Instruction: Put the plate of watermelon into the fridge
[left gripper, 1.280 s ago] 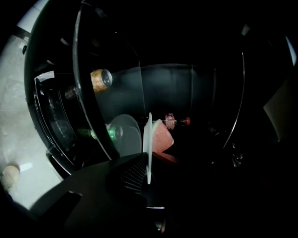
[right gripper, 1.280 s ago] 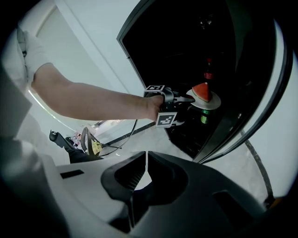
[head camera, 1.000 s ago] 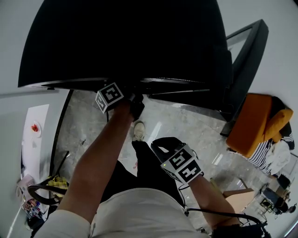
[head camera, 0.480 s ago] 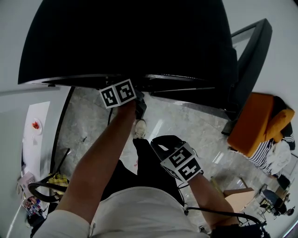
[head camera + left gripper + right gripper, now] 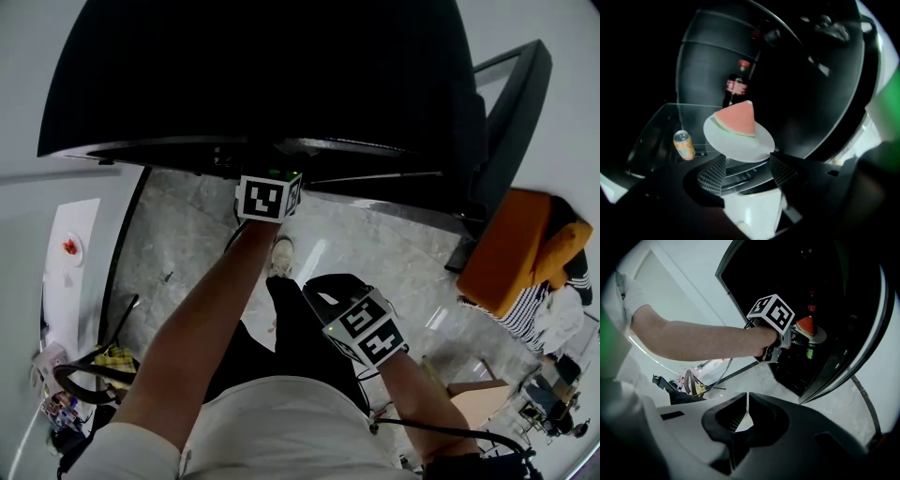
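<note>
Dark fridge [image 5: 262, 84], door [image 5: 511, 112] standing open over a grey stone floor [image 5: 375, 253].

**Task status:** the plate [image 5: 738, 143] sits inside the fridge at the front edge of a glass shelf [image 5: 661, 122]. The placing looks done. By judgement, what remains is to draw the arm out and shut the door.

**Contents, plate:** one wedge of watermelon [image 5: 737, 120], rind toward the shelf's left side.

**Contents, shelf:** an orange can [image 5: 684, 145] lying near the front left corner, and a cola bottle [image 5: 736, 86] upright toward the back, behind the plate.

**Left gripper** [image 5: 746, 164]: jaws opening and spread wide. The plate's near rim is just ahead of the tips, with neither pad pressing on it.

**Right gripper** [image 5: 746, 397]: jaws pressed together with nothing between them, held low outside the fridge.
</note>
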Motion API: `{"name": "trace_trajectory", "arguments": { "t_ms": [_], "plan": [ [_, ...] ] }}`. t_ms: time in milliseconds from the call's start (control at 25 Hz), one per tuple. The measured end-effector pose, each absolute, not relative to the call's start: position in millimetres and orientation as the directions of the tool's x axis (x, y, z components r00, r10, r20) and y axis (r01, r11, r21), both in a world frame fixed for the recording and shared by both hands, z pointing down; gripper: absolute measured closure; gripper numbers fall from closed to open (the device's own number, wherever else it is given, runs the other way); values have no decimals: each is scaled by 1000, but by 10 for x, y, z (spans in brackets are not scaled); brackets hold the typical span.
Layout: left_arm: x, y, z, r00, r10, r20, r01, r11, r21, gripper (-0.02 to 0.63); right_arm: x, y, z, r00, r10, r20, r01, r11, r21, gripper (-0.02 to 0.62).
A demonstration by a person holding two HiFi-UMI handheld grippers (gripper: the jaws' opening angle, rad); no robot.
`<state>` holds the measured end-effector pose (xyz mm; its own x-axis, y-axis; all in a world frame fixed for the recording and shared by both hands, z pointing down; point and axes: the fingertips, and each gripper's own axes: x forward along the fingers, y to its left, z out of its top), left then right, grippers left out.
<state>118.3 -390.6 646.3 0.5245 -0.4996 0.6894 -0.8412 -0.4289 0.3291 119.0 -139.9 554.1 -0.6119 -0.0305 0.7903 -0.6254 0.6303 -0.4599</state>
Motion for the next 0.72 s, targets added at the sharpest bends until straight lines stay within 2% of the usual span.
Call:
{"name": "trace_trajectory", "arguments": {
  "t_ms": [120,320,720],
  "plan": [
    [1206,-3864,6536,496,-482,722,-833,-498,240,316,1180,-1382,5543,-611,-28,791,-626,628,-462,569],
    [1199,-3832,6582,479,-463,746,-824,-531,199,316,1192,-1386,5547,-607,-35,794,-631,629,-455,569],
    [1131,-3794,6554,510,-463,725,-817,-525,240,316,1156,-1353,5521,-602,-49,797,-637,631,-443,569]
  ]
}}
